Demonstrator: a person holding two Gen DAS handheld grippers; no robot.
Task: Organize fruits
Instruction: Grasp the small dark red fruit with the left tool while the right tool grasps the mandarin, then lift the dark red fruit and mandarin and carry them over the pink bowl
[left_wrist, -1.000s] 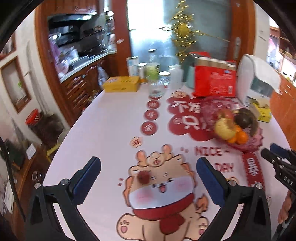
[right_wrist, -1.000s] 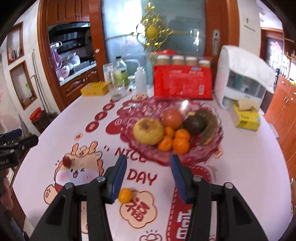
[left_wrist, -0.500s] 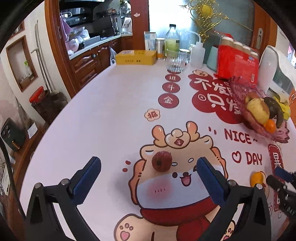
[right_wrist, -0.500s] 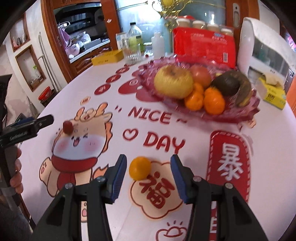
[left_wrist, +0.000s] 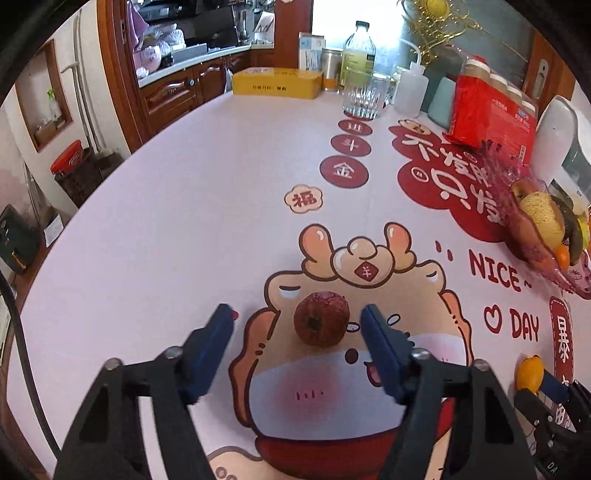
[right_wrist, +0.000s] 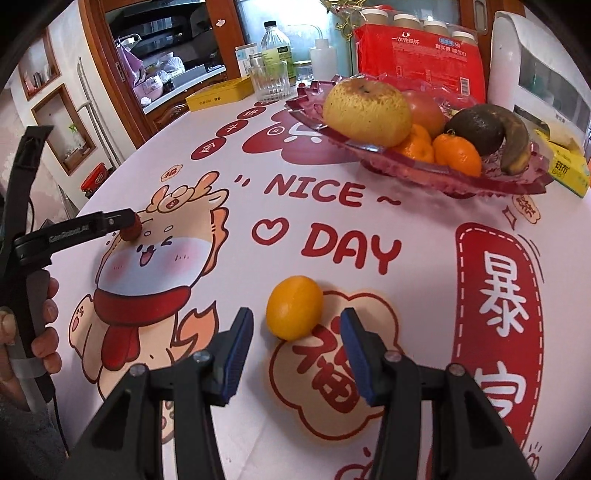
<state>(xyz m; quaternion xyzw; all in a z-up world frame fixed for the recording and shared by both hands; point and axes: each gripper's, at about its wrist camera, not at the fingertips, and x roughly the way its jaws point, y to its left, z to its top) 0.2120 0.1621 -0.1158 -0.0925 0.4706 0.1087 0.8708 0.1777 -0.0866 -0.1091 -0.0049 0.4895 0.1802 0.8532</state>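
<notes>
Fruits mostly sit in the pink bowl (right_wrist: 424, 162) already — two are left out on the bench (left_wrist: 184, 221). A red fruit (left_wrist: 321, 319) lies between the wide-open left tool (left_wrist: 297, 328), not yet touched; an orange (right_wrist: 294, 307) lies between the wide-open right tool (right_wrist: 297, 328). Both, I think, still need to go in the bowl.

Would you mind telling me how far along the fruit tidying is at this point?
Most fruit already sits in the pink glass dish. Nothing is gripped yet: the left gripper is open around the dark red fruit, and the right gripper is open around the small orange fruit, both fruits on the tablecloth. Left to do: close on each, lift, and place them in the dish.
</notes>
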